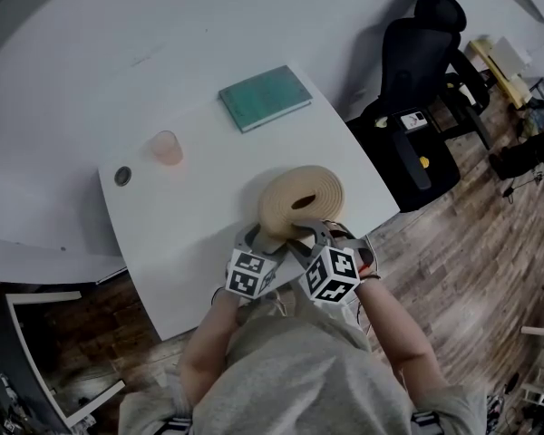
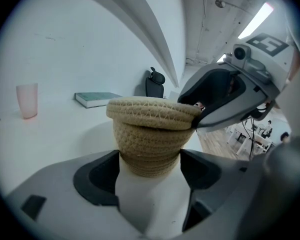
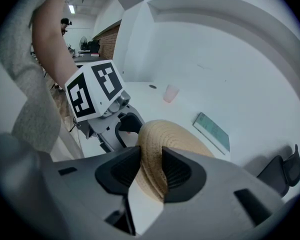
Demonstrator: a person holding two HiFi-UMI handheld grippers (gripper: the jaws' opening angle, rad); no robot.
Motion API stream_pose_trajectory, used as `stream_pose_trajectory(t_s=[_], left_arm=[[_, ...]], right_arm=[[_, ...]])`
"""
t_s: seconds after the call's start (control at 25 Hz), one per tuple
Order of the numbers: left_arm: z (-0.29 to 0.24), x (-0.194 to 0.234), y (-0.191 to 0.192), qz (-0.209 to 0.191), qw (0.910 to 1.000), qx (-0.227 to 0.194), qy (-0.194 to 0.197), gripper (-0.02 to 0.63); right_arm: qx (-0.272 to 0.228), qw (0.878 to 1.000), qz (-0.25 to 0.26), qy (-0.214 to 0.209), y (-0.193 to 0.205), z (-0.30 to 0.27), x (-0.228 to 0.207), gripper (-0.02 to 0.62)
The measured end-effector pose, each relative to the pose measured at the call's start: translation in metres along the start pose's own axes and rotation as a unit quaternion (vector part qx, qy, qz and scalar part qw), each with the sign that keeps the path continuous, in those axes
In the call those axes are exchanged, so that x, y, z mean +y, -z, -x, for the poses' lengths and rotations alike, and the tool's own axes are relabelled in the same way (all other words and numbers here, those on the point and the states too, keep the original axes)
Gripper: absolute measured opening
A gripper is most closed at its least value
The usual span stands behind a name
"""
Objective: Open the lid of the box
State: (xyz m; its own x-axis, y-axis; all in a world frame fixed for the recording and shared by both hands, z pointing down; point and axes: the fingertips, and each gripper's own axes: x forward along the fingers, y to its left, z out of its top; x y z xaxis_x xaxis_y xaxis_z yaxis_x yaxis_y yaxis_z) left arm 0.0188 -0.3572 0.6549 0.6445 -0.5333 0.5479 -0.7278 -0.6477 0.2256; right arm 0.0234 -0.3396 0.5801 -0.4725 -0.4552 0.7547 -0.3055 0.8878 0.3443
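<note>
A round woven straw box (image 1: pixel 286 208) stands near the front edge of the white table (image 1: pixel 190 234). Its lid (image 2: pixel 152 113) rests on the body (image 2: pixel 147 151), slightly askew. My left gripper (image 2: pixel 150 170) is open, and the box's lower body sits between its fingertips. My right gripper (image 3: pixel 151 166) is shut on the lid's rim (image 3: pixel 152 154), one pad on each side of the rim. In the head view both grippers meet at the box's near side, the left one (image 1: pixel 263 238) beside the right one (image 1: pixel 313 229).
A teal book (image 1: pixel 265 97) lies at the table's far edge. A pink cup (image 1: pixel 166 147) and a small dark disc (image 1: pixel 122 176) stand to the left. A black office chair (image 1: pixel 417 89) is beyond the table's right corner, on the wooden floor.
</note>
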Motion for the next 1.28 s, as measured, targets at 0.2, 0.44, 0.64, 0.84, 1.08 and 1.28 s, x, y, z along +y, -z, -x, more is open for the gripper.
stream_pose_trajectory(t_s=[0.2,0.44,0.64,0.84,1.08,1.28], left_arm=[[-0.001,0.0,-0.001,-0.001,1.0,0.002,-0.001,0.35],[-0.002,0.0,0.0,-0.002,1.0,0.001,-0.006,0.35],[-0.001,-0.002,0.001,0.002,1.0,0.004,-0.005,0.35],[0.0,-0.003,0.0,0.006,0.9999,0.004,-0.008,0.348],[-0.001,-0.002,0.0,0.007,0.9999,0.004,-0.011,0.348],[0.001,-0.003,-0.002,0.008,0.9999,0.006,-0.01,0.348]], right_arm=[[-0.004,1.0,0.004,0.002,0.0,0.001,-0.001,0.128],[-0.011,1.0,0.009,0.005,-0.002,0.003,-0.001,0.117],[-0.023,1.0,0.003,0.014,-0.005,0.009,-0.004,0.107],[-0.042,0.999,-0.009,0.028,-0.011,0.018,-0.013,0.1],[-0.069,0.996,-0.038,0.049,-0.019,0.029,-0.029,0.091],[-0.088,0.992,-0.058,0.063,-0.025,0.038,-0.04,0.083]])
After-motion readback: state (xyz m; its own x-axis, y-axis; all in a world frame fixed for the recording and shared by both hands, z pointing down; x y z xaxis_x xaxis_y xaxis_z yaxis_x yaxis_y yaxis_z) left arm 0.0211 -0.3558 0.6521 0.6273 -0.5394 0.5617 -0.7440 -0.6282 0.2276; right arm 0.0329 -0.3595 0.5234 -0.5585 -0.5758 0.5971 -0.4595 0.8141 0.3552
